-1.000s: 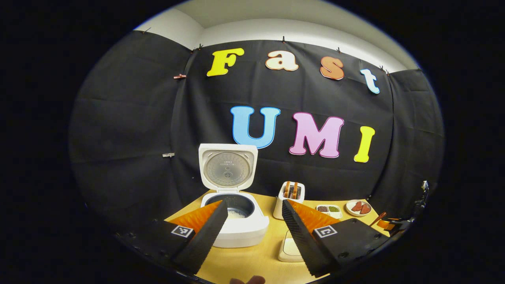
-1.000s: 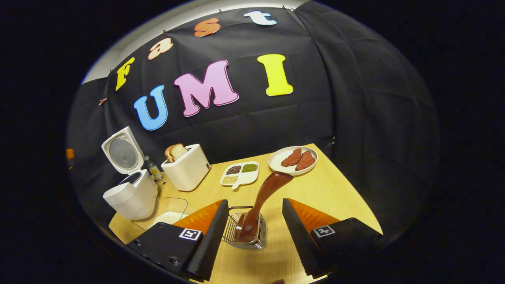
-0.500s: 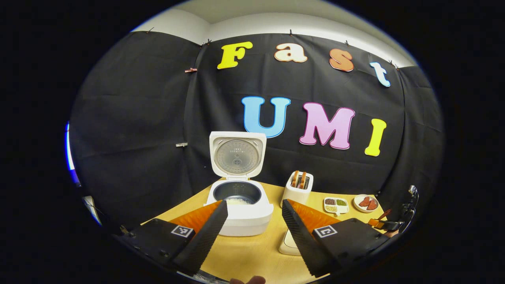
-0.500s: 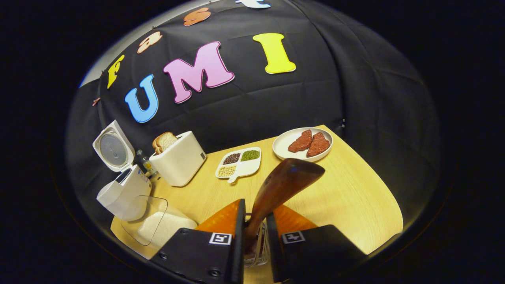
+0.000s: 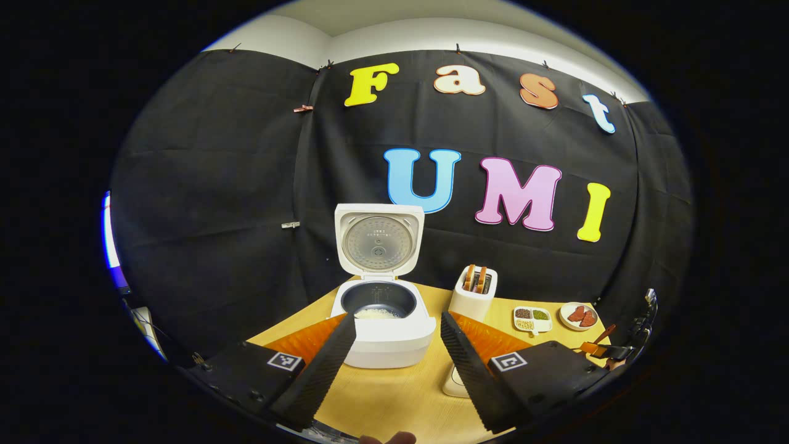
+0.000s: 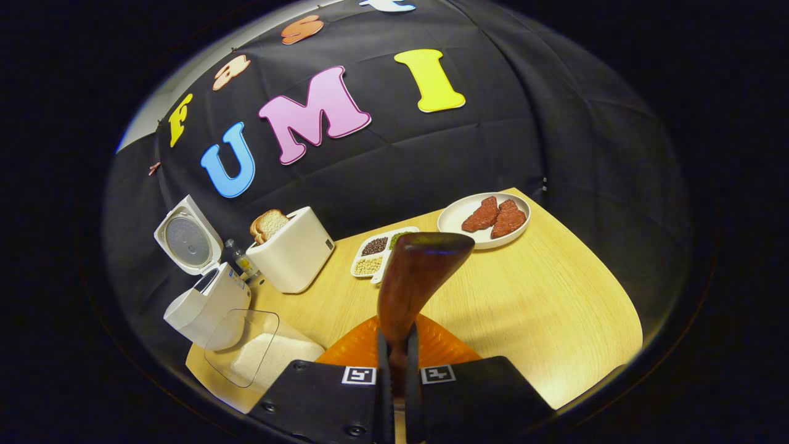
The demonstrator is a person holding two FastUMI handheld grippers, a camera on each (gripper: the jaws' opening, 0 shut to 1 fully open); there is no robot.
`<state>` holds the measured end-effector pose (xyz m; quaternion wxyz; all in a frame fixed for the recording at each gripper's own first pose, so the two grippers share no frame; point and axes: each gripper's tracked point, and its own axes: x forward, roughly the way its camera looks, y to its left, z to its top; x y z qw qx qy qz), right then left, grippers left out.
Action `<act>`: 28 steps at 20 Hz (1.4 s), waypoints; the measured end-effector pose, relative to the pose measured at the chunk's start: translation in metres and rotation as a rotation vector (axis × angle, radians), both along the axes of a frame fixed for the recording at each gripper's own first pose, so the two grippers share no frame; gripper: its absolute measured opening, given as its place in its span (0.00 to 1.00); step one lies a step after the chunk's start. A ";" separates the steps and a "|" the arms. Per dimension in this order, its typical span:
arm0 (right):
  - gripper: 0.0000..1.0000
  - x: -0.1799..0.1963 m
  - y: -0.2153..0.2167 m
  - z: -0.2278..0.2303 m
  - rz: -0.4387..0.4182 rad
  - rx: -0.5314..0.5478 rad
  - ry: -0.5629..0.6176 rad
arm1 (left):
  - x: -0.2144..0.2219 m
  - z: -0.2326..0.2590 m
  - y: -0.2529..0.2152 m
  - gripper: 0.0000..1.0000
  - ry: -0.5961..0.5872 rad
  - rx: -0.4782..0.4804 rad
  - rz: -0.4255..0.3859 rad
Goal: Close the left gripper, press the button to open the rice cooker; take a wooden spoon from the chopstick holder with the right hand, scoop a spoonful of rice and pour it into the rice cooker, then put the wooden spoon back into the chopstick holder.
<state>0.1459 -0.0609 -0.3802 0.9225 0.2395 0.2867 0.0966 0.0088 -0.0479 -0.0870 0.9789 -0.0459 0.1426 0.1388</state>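
The white rice cooker (image 5: 382, 336) stands open with its lid (image 5: 379, 240) upright, and a little rice lies in the dark pot. My left gripper (image 5: 398, 317) hovers open in front of it, holding nothing. In the right gripper view, my right gripper (image 6: 397, 336) is shut on the handle of the dark wooden spoon (image 6: 419, 271), whose broad end rises above the fingers. These fingers hide the chopstick holder. The open cooker (image 6: 206, 302) sits far left there, with a clear box of rice (image 6: 259, 354) just in front of it. The right gripper (image 5: 607, 351) also appears at the far right of the left gripper view.
On the wooden table (image 6: 542, 296) stand a white toaster (image 6: 293, 256) with bread slices, a divided dish of beans (image 6: 376, 253) and a plate with meat (image 6: 484, 216). A small bottle (image 6: 241, 262) stands between cooker and toaster. The black cloth wall runs behind the table.
My right gripper came down over the spoon and shut on its handle. The left gripper drew back a little from the cooker and stayed open.
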 end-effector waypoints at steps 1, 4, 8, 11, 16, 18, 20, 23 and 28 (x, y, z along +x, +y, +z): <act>0.12 0.002 -0.002 0.007 -0.008 0.007 -0.010 | -0.001 0.001 0.002 0.96 -0.007 0.003 -0.006; 0.11 0.005 -0.011 0.041 -0.044 -0.007 -0.067 | -0.003 0.004 0.012 0.95 -0.032 0.002 -0.044; 0.12 0.001 -0.002 0.111 -0.072 -0.051 -0.170 | 0.001 0.005 0.036 0.95 -0.064 -0.024 -0.119; 0.11 -0.005 0.038 0.156 -0.039 -0.077 -0.242 | 0.004 0.002 0.065 0.95 -0.071 -0.046 -0.158; 0.11 -0.014 0.126 0.157 0.082 -0.209 -0.269 | 0.010 -0.010 0.110 0.95 -0.071 -0.073 -0.190; 0.11 -0.014 0.160 0.141 0.141 -0.288 -0.267 | 0.013 -0.014 0.124 0.95 -0.070 -0.070 -0.198; 0.11 -0.012 0.186 0.126 0.190 -0.364 -0.277 | 0.016 -0.021 0.136 0.95 -0.067 -0.057 -0.207; 0.12 -0.008 0.210 0.090 0.230 -0.499 -0.224 | 0.017 -0.023 0.151 0.95 -0.063 -0.037 -0.219; 0.16 -0.019 0.223 0.035 0.244 -0.671 -0.115 | 0.018 -0.028 0.167 0.95 -0.053 -0.029 -0.235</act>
